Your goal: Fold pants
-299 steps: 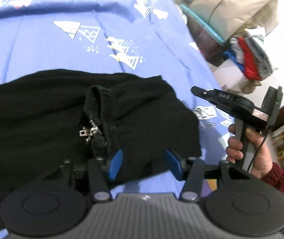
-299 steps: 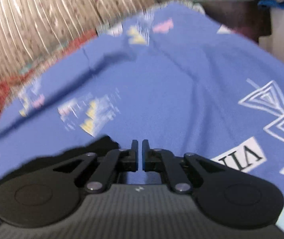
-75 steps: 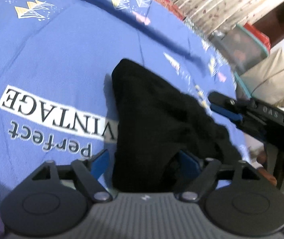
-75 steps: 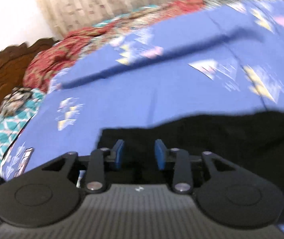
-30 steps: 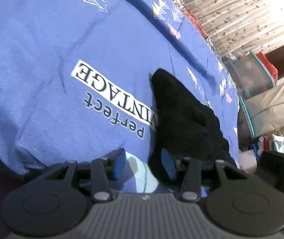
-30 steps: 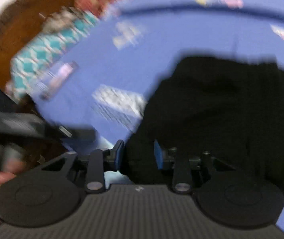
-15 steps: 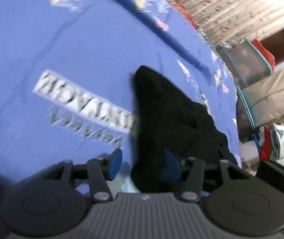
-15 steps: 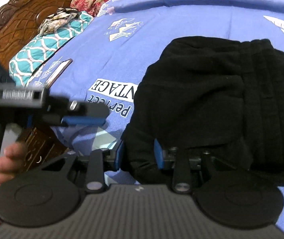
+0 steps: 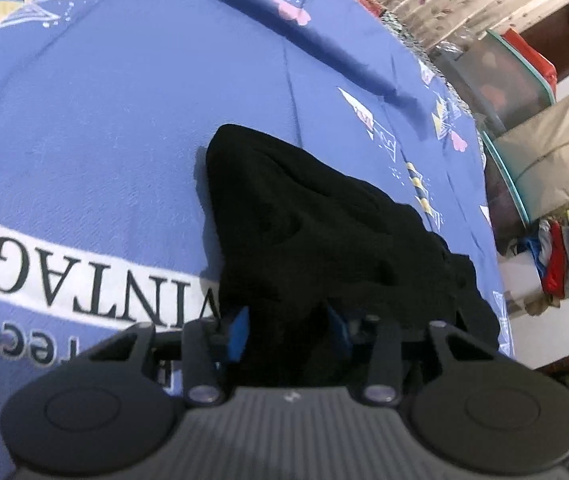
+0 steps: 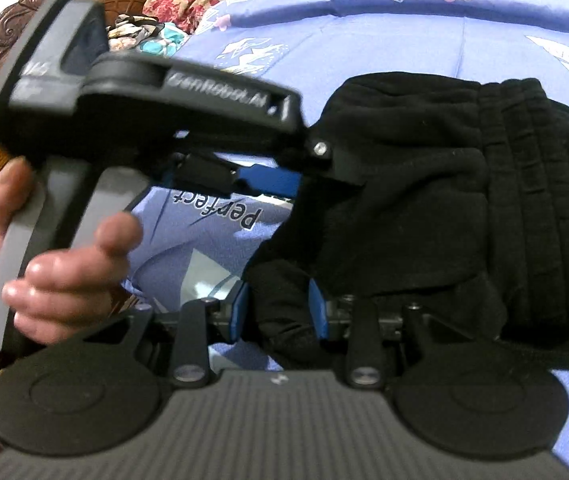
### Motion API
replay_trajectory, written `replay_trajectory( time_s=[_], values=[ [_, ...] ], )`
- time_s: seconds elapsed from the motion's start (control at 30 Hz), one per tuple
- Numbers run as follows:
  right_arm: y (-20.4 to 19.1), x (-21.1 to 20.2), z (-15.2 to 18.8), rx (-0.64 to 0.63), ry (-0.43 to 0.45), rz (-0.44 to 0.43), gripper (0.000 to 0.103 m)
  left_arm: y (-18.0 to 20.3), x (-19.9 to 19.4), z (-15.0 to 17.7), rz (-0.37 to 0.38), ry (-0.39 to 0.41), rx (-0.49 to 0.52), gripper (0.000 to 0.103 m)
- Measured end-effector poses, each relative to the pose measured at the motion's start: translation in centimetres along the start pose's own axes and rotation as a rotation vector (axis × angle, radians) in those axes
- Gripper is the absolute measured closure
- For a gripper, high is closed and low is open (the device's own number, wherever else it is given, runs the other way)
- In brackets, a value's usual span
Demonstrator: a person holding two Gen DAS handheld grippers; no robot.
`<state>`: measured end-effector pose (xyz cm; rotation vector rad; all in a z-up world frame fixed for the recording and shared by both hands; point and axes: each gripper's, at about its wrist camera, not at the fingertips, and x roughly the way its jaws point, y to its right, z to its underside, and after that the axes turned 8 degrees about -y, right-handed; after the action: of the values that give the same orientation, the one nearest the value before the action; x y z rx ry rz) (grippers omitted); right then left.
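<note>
So the black pants [image 9: 324,232] are lying bunched and partly folded on the blue bedsheet [image 9: 104,128], right next to the "Perfect VINTAGE" print [image 9: 84,280], near the bed's edge. Compared with a second ago, the left tongs [image 9: 288,330] are being swung back in over the near edge of the fabric, and their jaws are closing at this moment with a thick wad of black cloth between the blue pads [image 9: 238,332]. The right tongs [image 10: 278,312] are being kept clenched on a fold of the same pants, pretty much unmoved. The person's left hand [image 10: 56,256] is seen gripping its handle in the right wrist view. Looks like both near corners are being secured, so the next fold is probably being set up.
</note>
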<state>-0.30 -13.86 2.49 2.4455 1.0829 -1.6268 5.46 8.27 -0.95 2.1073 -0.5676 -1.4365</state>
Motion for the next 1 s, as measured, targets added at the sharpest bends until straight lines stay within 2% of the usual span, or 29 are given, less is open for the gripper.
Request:
replay_trajectory(
  time_s=[0.13,0.27,0.43,0.63,0.87,1.0],
  values=[
    [0.0,0.1,0.0,-0.001,-0.001,0.004,0.067,0.1,0.7,-0.2,-0.027,-0.002,0.011,0.064],
    [-0.2,-0.1,0.0,-0.007,-0.002,0.006,0.067,-0.2,0.0,0.1,-0.011,0.006,-0.021,0.064],
    [-0.3,-0.6,0.1,0.003,0.008,0.000,0.066,-0.5,-2.2,1.7,0.009,0.041,-0.045,0.055],
    [0.1,-3.6,1.0,0.006,0.068,-0.077,0.065,-1.5,-3.3,4.4,0.017,0.025,-0.072,0.048],
    [1.2,-6.3,1.7,0.046,0.177,0.002,0.066,-1.9,-2.9,5.7,0.001,0.024,-0.081,0.050],
    [3.0,-5.0,1.1,0.150,0.146,0.030,0.066,-1.2,-2.5,6.1,-0.035,0.033,-0.041,0.050]
  ],
)
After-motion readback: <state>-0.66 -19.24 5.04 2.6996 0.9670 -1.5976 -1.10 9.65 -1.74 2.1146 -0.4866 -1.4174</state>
